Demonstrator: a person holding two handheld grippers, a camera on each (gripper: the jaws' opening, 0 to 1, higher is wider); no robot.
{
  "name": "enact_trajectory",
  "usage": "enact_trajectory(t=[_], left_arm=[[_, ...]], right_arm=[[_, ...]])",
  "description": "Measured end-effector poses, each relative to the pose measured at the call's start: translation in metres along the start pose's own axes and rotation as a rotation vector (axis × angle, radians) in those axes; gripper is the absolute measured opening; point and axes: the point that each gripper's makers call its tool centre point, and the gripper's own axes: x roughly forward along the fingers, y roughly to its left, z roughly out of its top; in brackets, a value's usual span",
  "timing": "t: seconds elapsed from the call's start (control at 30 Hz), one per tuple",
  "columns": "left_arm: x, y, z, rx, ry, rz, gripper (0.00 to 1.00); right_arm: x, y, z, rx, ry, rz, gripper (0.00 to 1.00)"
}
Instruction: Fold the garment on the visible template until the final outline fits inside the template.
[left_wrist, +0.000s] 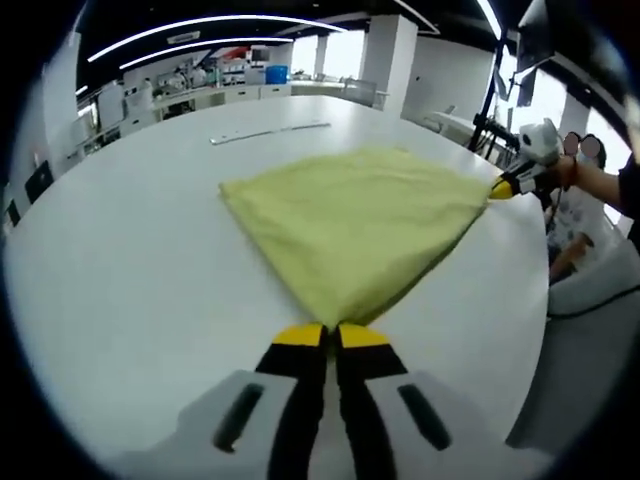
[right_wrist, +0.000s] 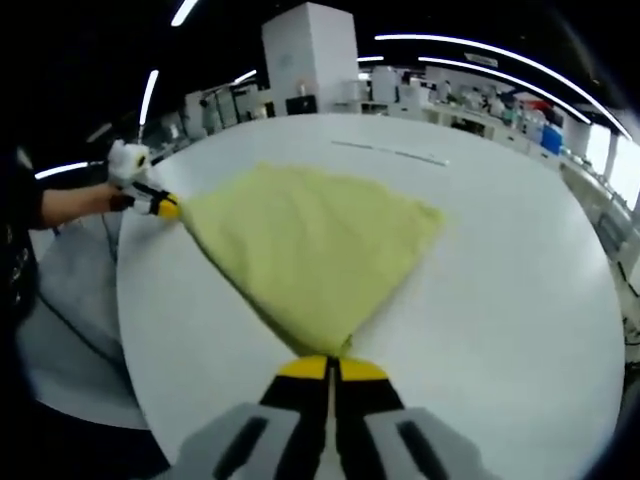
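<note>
A yellow garment (left_wrist: 360, 220) lies stretched over the round white table (left_wrist: 120, 260). My left gripper (left_wrist: 330, 335) is shut on its near corner, yellow tips pressed together on the cloth. In the left gripper view my right gripper (left_wrist: 502, 187) pinches the far right corner. From the right gripper view the same garment (right_wrist: 310, 245) fans out from my right gripper (right_wrist: 328, 365), which is shut on its corner, while my left gripper (right_wrist: 165, 207) holds the far left corner. The cloth is taut between the two grippers. A thin pale strip (left_wrist: 270, 133) lies on the table beyond the garment.
The table edge (left_wrist: 545, 300) drops off close to the right gripper's corner. A person's arm (left_wrist: 600, 180) reaches in there, seen also as an arm (right_wrist: 70, 205) in the right gripper view. Benches and a white pillar (right_wrist: 310, 50) stand beyond the table (right_wrist: 520, 260).
</note>
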Motion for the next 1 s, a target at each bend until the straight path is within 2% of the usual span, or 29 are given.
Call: enact_trajectory(t=[0.17, 0.3, 0.43, 0.6, 0.8, 0.9, 1.0], left_arm=[[-0.003, -0.005, -0.002, 0.015, 0.006, -0.006, 0.00], [-0.008, -0.016, -0.003, 0.025, 0.006, -0.009, 0.00], [-0.011, -0.023, -0.008, 0.021, 0.012, -0.020, 0.00], [-0.013, -0.019, -0.012, 0.012, 0.010, -0.022, 0.00], [-0.011, -0.014, -0.017, 0.008, 0.010, -0.004, 0.03], [-0.015, -0.013, -0.016, -0.002, -0.001, 0.005, 0.10], [-0.019, -0.009, -0.013, -0.027, -0.031, 0.016, 0.19]], right_arm=[[-0.004, 0.001, -0.006, 0.017, 0.003, -0.006, 0.00], [-0.009, 0.002, -0.013, 0.050, -0.001, -0.011, 0.00], [-0.012, 0.006, -0.021, 0.048, 0.015, -0.013, 0.00], [-0.019, 0.005, -0.032, 0.038, 0.040, -0.019, 0.00], [-0.026, 0.003, -0.029, 0.070, 0.008, -0.027, 0.00], [-0.028, 0.008, -0.018, 0.095, -0.056, 0.009, 0.00], [-0.029, 0.004, -0.010, 0.093, -0.086, -0.014, 0.00]])
